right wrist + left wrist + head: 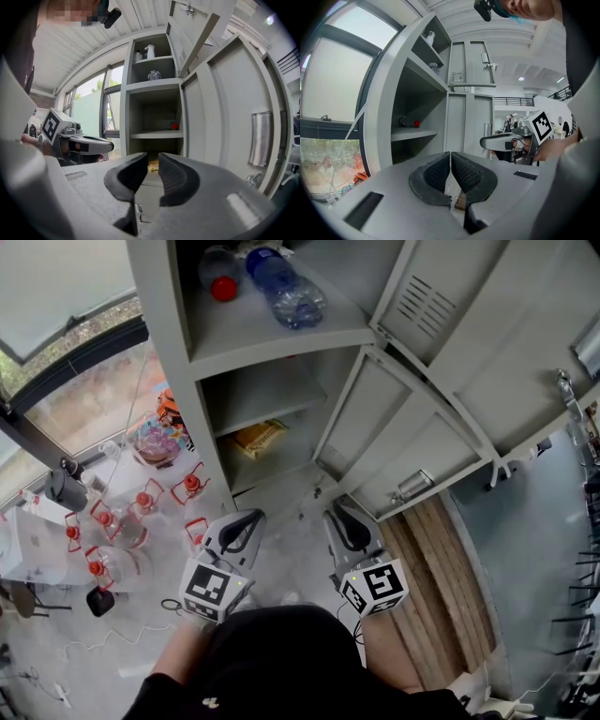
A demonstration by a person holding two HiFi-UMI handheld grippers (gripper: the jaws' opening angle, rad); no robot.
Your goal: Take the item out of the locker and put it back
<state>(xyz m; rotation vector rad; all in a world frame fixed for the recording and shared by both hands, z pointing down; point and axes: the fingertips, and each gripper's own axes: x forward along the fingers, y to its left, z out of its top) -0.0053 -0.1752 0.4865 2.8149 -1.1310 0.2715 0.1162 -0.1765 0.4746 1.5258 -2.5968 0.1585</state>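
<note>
A yellow snack packet (258, 437) lies on a lower shelf of the open grey locker (178, 362); in the right gripper view the snack packet (153, 165) peeks through the gap between my jaws. Both grippers hover side by side in front of the locker, well short of that shelf. My left gripper (246, 519) (450, 157) is shut, its pads touching, with nothing in it. On my right gripper (349, 521) (153, 159) the jaws stand slightly apart, with nothing between them.
On the shelf above lie a blue-tinted plastic bottle (286, 287) and a red-capped bottle (220, 277). Open locker doors (412, 437) swing out to the right. Several red-capped jugs (112, 531) stand on the floor at left, wooden planks (441, 587) at right.
</note>
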